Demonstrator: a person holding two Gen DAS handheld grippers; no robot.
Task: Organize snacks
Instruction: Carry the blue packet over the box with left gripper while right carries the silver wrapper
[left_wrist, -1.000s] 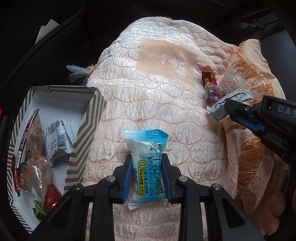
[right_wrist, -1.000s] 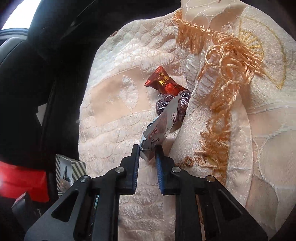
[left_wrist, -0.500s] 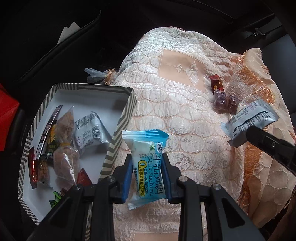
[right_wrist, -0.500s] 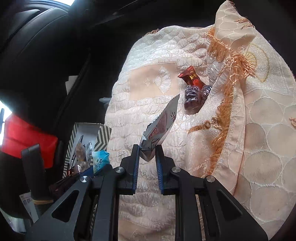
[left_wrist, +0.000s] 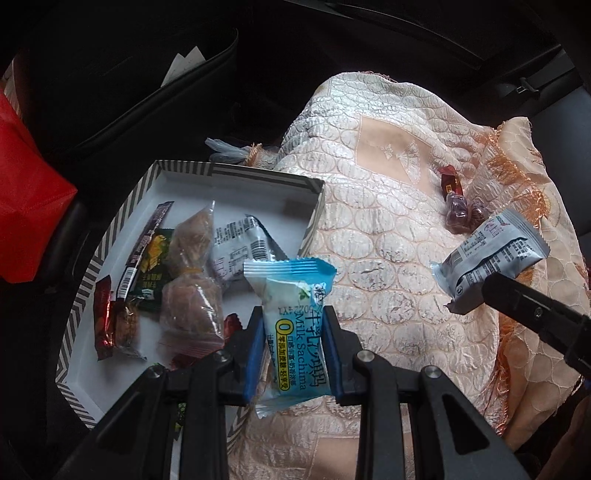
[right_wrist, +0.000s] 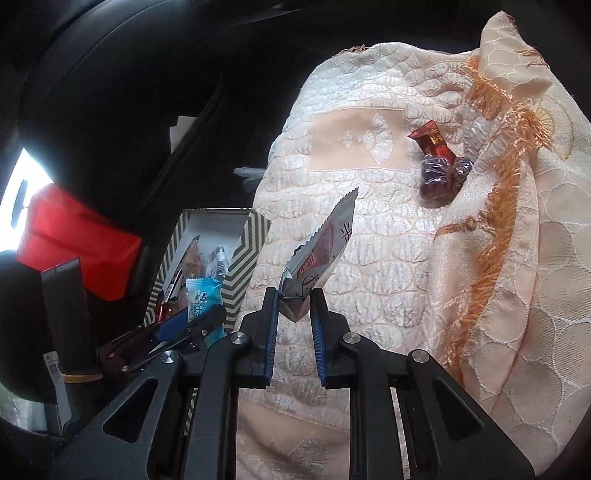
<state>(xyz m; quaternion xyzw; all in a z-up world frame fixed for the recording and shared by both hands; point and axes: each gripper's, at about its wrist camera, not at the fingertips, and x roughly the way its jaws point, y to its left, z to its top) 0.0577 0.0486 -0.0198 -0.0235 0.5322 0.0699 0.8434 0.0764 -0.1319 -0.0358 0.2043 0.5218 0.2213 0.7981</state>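
Dark car interior all around, with a peach quilted cloth (left_wrist: 388, 258) spread over the seat and a red bag (left_wrist: 26, 206) at the left edge.

Two grippers, each with one packet. Left gripper (left_wrist: 293, 350) closed on a blue Sachima packet (left_wrist: 295, 325): light blue wrapper with crimped ends, yellow circle and the words "Milk Sachima" on the front. Long axis upright between the blue pads (left_wrist: 253, 354), top crimp pointing away from the camera, held above the near corner of the striped box (left_wrist: 110, 236). Same packet seen small in the right wrist view (right_wrist: 203, 295).

Right gripper (right_wrist: 293, 321) closed on the bottom corner of a silver packet (right_wrist: 321, 254): grey-silver foil, serrated edge, red label. Long axis tilted, upper end leaning up and to the right, raised above the cloth. In the left wrist view the same silver packet (left_wrist: 491, 258) shows its printed back side and barcode.

Two snacks left on the cloth near the orange fringe (right_wrist: 498, 184): one red candy (right_wrist: 430, 142) and one dark purple twisted candy (right_wrist: 443, 177), touching each other.

One striped box, white inside, just beside the cloth on its left. Inside perhaps seven or eight packets, overlapping, so exact count not sure: one grey-white packet (left_wrist: 240, 247), two clear bags with brown pastry (left_wrist: 192, 295), one dark green packet (left_wrist: 153, 266), a few red ones.
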